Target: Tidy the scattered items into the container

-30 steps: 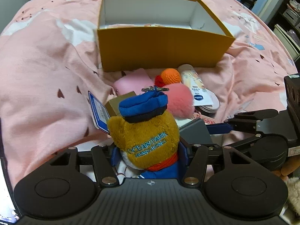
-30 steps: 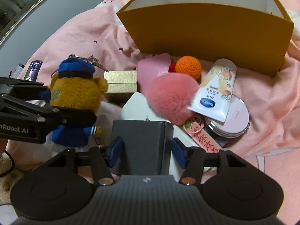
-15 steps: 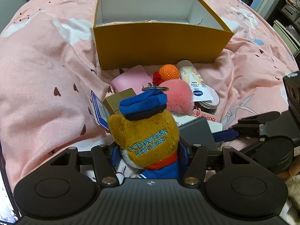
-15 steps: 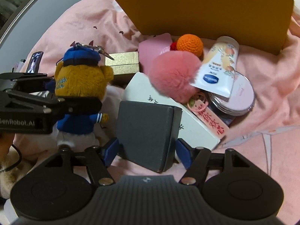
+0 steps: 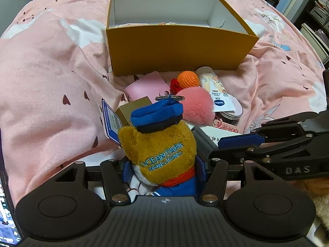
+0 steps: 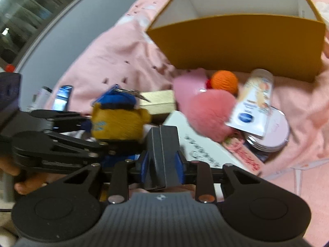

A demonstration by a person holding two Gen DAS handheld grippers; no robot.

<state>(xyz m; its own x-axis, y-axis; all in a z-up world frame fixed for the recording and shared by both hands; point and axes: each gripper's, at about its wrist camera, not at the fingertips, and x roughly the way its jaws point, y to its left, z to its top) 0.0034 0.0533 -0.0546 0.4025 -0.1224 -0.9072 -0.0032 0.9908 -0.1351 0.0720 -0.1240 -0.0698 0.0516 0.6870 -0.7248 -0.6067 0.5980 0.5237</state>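
Note:
My left gripper (image 5: 164,169) is shut on a brown plush bear (image 5: 158,142) with a blue cap, held upright above the bed; the bear also shows in the right wrist view (image 6: 117,121). My right gripper (image 6: 162,164) is shut on a dark grey box (image 6: 163,142), turned edge-on between the pads; the box also shows in the left wrist view (image 5: 202,142). The open yellow box (image 5: 176,47) stands ahead on the pink bedding, with a few small items on its floor. It also shows in the right wrist view (image 6: 242,43).
In front of the yellow box lie a pink pouch (image 5: 146,86), orange crochet ball (image 5: 188,78), pink pompom (image 5: 195,105), cream tube (image 5: 216,90), gold box (image 5: 133,109), round tin (image 6: 271,131) and white box (image 6: 201,144). A phone (image 6: 61,97) lies at left.
My right gripper has lifted the grey box and turned it edge-on, moving closer to the left gripper. The left gripper with the bear has risen a little, so the yellow box looks lower.

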